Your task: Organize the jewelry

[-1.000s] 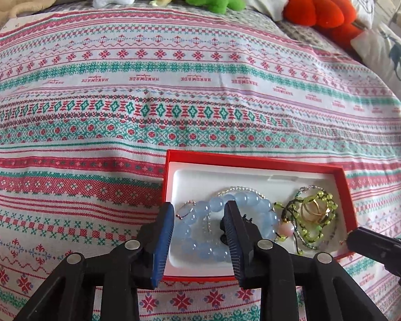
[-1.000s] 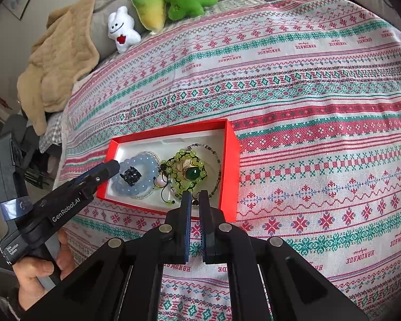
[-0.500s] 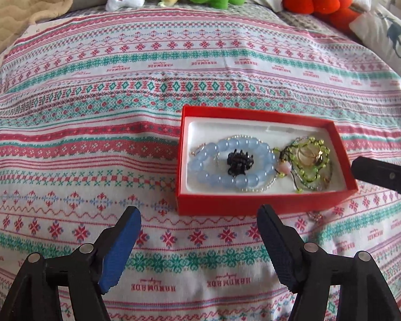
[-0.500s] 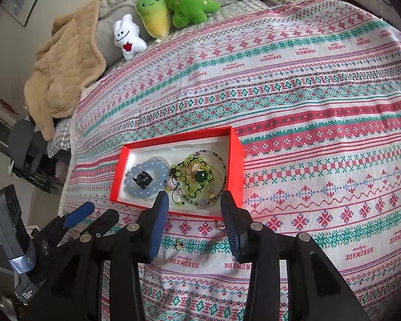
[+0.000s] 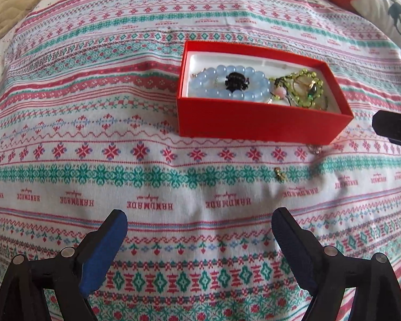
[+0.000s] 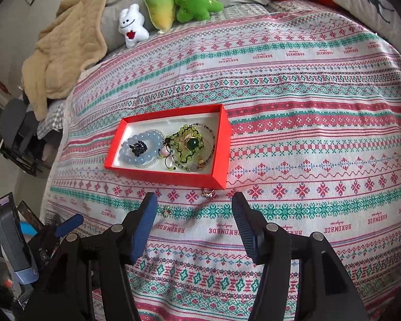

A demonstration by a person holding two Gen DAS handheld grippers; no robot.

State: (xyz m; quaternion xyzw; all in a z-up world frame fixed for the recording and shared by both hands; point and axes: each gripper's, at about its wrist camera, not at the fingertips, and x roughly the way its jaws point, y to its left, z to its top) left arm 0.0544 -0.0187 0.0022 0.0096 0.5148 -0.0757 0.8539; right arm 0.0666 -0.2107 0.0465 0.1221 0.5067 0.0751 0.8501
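— Patterned bedspread (image 6: 307,144) all round; where are the claws?

— Nearest us: left claw (image 5: 199,236) and right claw (image 6: 193,220), both spread wide, holding nothing, short of the red box (image 6: 171,178).

— And loose pieces?

— A small gold charm (image 6: 167,211) near the box's front wall; a ring (image 6: 208,193) just beside that wall.

— Inside the box?

— A blue bead bracelet (image 6: 143,148) ringing a black piece, green beads (image 6: 189,144) alongside. Beyond the box, plush toys (image 6: 171,8).

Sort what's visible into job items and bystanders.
Job: red box, blue bead bracelet, green bead bracelet, loose ring, small gold piece on the cloth.
Bystanders: plush toys, tan blanket, patterned bedspread.
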